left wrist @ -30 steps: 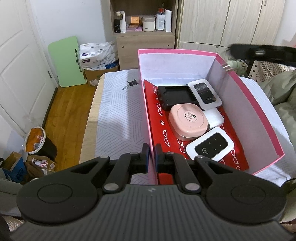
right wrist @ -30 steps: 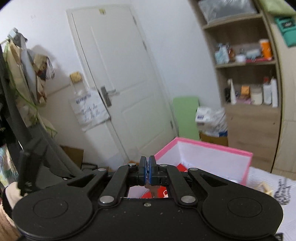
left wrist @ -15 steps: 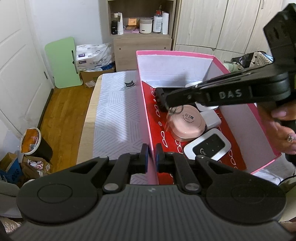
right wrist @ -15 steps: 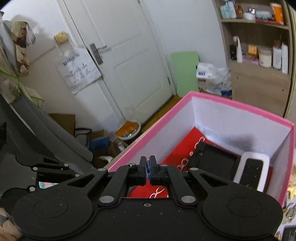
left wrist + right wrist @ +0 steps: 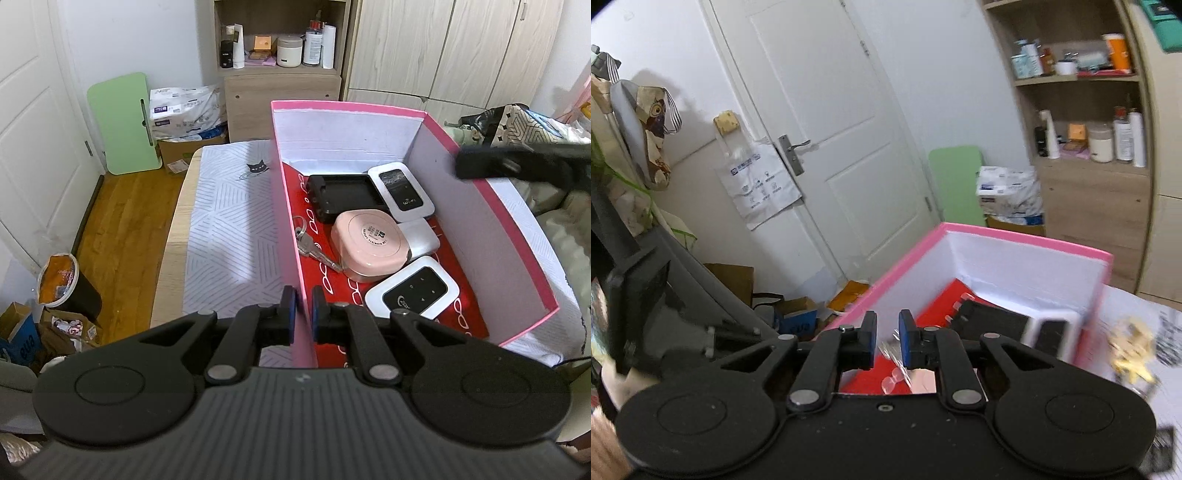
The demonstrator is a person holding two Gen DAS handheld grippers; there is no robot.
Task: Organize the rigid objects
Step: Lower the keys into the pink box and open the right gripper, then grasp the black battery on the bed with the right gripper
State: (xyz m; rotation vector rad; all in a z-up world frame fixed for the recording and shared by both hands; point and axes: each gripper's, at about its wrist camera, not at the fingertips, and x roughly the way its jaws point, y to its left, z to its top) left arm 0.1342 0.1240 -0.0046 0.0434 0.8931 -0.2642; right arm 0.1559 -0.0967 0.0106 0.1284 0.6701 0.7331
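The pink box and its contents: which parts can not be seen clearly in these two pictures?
- Right wrist view: small yellow object beside the pink box is motion-blurred, unidentifiable.
- Right wrist view: pink round case mostly hidden behind the right tool.
- Left wrist view: box's near end hidden by the left tool, which grips its wall.
- Left wrist view: white device partly covered by the pink case.

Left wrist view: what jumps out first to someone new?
The pink box on the patterned cloth, its red floor packed with gadgets: a round pink case mid-box, a black-screened white router nearest the camera, and keys against the left wall. The left gripper pinches that wall's near end. The right gripper is open above the box, empty.
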